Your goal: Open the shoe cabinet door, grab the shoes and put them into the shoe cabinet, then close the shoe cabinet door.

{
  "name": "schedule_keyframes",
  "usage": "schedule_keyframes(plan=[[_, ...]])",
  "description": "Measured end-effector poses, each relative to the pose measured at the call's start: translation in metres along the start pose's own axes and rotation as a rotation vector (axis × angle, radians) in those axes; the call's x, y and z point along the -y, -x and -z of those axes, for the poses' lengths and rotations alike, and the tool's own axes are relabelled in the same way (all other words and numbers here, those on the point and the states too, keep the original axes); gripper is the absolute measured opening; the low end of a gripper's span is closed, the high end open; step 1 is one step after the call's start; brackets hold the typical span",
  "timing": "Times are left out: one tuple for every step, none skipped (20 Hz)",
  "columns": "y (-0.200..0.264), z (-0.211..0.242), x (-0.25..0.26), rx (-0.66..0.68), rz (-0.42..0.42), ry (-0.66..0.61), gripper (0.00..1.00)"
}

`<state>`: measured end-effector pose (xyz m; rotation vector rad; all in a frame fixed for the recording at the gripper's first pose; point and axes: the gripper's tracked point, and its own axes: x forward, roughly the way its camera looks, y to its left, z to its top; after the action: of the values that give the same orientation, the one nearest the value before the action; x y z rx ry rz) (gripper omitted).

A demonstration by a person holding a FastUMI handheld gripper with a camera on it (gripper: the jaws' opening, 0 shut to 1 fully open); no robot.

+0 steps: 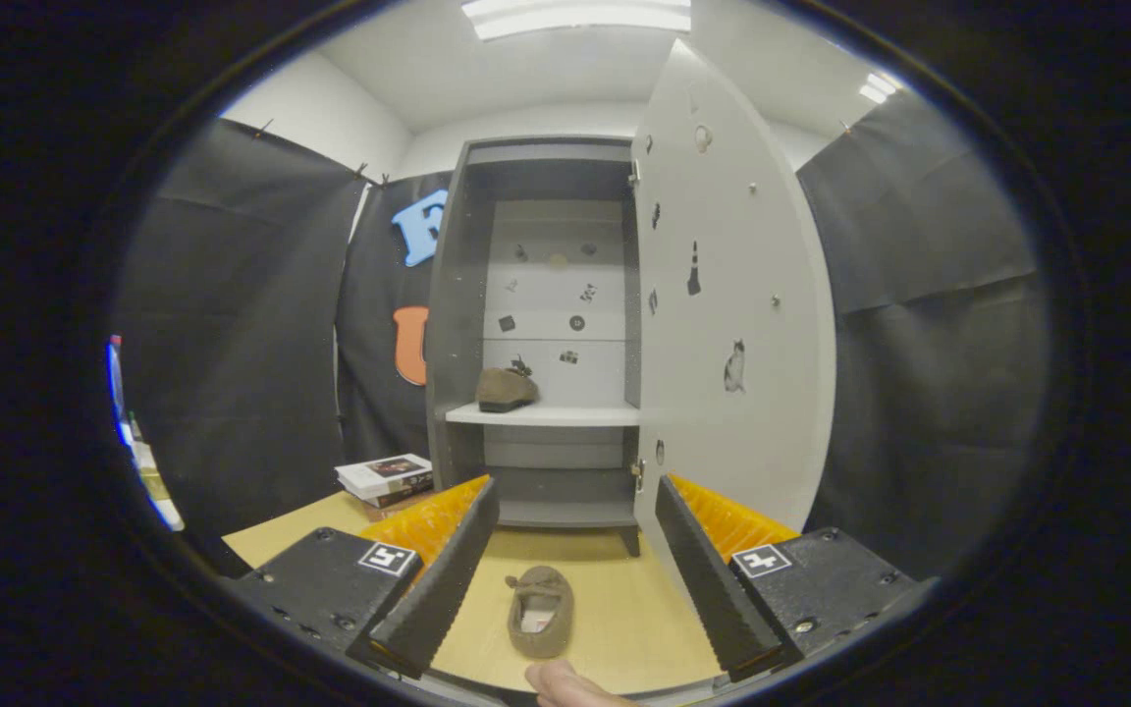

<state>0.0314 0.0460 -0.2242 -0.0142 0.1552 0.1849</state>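
Your gripper [575, 570] is held with its fingers spread wide apart, gripping nothing. Neither finger touches any object.

One brown shoe [540, 611] lies on the light wooden table [644, 628], between the two fingers and near their base. Its opening faces up, and a small bow sits at the end nearer the cabinet. A fingertip [565, 684] of your hand shows just below this shoe.

The shoe cabinet [457, 324] stands straight ahead, beyond the fingers, at the far side of the table. It is grey, with a lighter back panel carrying small dark stickers. The cabinet door [732, 304] is open. It is hinged on the cabinet's right side and swung out toward you, so that its inner face, with several small stickers, is presented to the camera. The lower edge of the door is near the right finger.

A second brown shoe [505, 389] rests on the white shelf [565, 415] inside the cabinet, toward the left side of the compartment. A lower compartment lies beneath this shelf; its contents cannot be determined.

A stack of books [386, 478] sits on the table just left of the cabinet, beyond the left finger. Black cloth covers the booth walls on both sides.
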Motion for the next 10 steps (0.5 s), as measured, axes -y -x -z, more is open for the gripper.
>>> schedule_keyframes(plan=[[-0.01,0.011,-0.006,0.002,0.001,0.009,1.0],[-0.02,0.022,-0.012,0.003,0.001,0.02,1.0],[-0.031,0.036,-0.016,-0.008,0.003,0.037,1.0],[-0.042,0.053,-0.019,-0.028,0.006,0.057,1.0],[-0.055,0.072,-0.023,-0.061,0.013,0.074,1.0],[-0.067,0.092,-0.026,-0.105,0.012,0.078,1.0],[-0.076,0.112,-0.035,-0.145,-0.005,0.077,1.0],[-0.085,0.13,-0.042,-0.187,-0.019,0.07,1.0],[-0.094,0.149,-0.049,-0.231,-0.041,0.061,1.0],[-0.101,0.166,-0.056,-0.277,-0.068,0.043,1.0]])
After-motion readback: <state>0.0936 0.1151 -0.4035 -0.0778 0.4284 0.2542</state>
